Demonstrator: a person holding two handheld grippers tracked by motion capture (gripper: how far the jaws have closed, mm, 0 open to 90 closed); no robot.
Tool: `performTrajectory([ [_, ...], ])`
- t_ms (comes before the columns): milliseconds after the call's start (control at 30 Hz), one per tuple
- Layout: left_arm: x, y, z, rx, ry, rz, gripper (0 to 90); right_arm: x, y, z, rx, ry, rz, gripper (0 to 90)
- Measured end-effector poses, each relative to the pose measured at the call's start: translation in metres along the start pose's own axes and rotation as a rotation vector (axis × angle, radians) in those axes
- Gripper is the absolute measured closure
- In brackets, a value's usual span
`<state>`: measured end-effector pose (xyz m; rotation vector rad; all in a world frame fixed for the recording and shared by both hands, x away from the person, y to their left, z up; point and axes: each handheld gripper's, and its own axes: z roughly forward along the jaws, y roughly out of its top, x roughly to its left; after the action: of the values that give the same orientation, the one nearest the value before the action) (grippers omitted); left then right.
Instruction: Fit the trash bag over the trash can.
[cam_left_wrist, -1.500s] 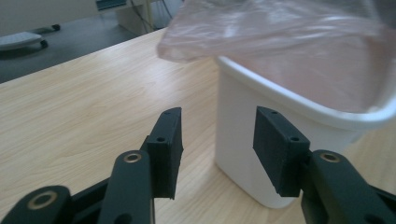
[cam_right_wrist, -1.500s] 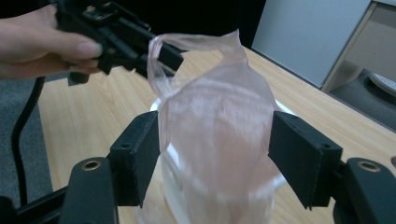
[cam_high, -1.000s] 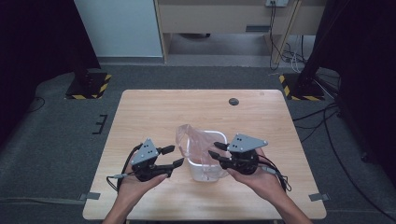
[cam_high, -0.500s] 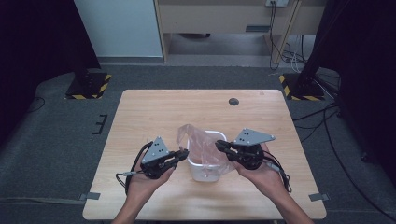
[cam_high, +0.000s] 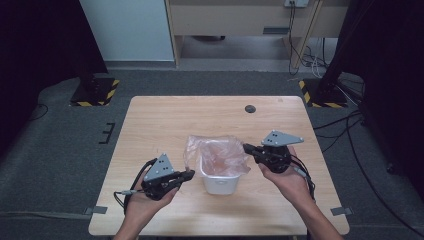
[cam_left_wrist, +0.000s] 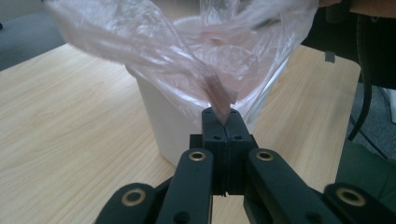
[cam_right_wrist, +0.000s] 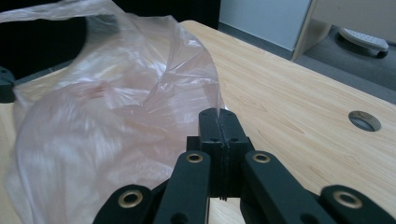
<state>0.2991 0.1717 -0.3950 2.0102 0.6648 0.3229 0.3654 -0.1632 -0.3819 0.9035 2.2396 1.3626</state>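
**Two tongs, one bag: lining the bin**

We stand at the pale wooden desk (cam_high: 165, 125) with a small white plastic bin (cam_high: 220, 181) set near its front edge, between our hands. A thin, translucent pinkish plastic bag (cam_high: 216, 152) sits in the bin, its mouth billowing up above the rim. Our left tongs (cam_high: 190, 174) come at it from the left side of the bin; in the left gripper view (cam_left_wrist: 223, 122) the jaws are pressed together on a twisted fold of the bag's edge, with the bin wall just behind. Our right tongs (cam_high: 247, 148) reach in from the right; in the right gripper view (cam_right_wrist: 219, 122) the jaws are likewise closed, and a thin edge of the film rises from between them, so we judge that they are pinching the bag's rim.

What the coming move turns on, as we read it: the bag's mouth lies between the two tongs, stretched roughly left to right across the bin, with each grip on an opposite side. The left tongs sit lower, near the bin's wall; the right sit higher and farther back. To fold the mouth over the rim, we judge that each hand must draw outward and down on its own side. Pulling unevenly could lift the light bin or slip the film free.

A small dark round grommet (cam_high: 250, 108) lies well apart at the far side of the desk.
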Motion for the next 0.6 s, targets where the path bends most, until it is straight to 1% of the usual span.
performTrajectory([
  [67, 0.0, -0.002, -0.001, 0.009, 0.0, 0.005, 90.0, -0.003, -0.002, 0.001, 0.004, -0.004, 0.007, 90.0],
  [133, 0.001, -0.004, -0.001, 0.023, 0.009, 0.011, 90.0, -0.007, -0.003, 0.001, 0.01, -0.011, 0.011, 90.0],
  [233, 0.005, -0.007, -0.001, 0.032, 0.012, -0.005, 90.0, -0.012, -0.006, 0.001, 0.016, -0.018, 0.022, 90.0],
  [267, 0.006, -0.008, -0.001, 0.028, 0.007, -0.009, 90.0, -0.013, -0.007, 0.001, 0.014, -0.015, 0.028, 90.0],
  [367, 0.006, -0.009, -0.001, 0.026, 0.007, -0.009, 90.0, -0.013, -0.008, 0.001, 0.013, -0.014, 0.019, 90.0],
  [433, 0.005, -0.011, -0.001, 0.041, 0.013, 0.0, 90.0, -0.013, -0.008, 0.001, 0.023, -0.026, 0.011, 90.0],
  [600, 0.004, -0.015, 0.0, 0.064, 0.004, 0.005, 90.0, -0.02, -0.011, 0.003, 0.035, -0.029, 0.024, 90.0],
])
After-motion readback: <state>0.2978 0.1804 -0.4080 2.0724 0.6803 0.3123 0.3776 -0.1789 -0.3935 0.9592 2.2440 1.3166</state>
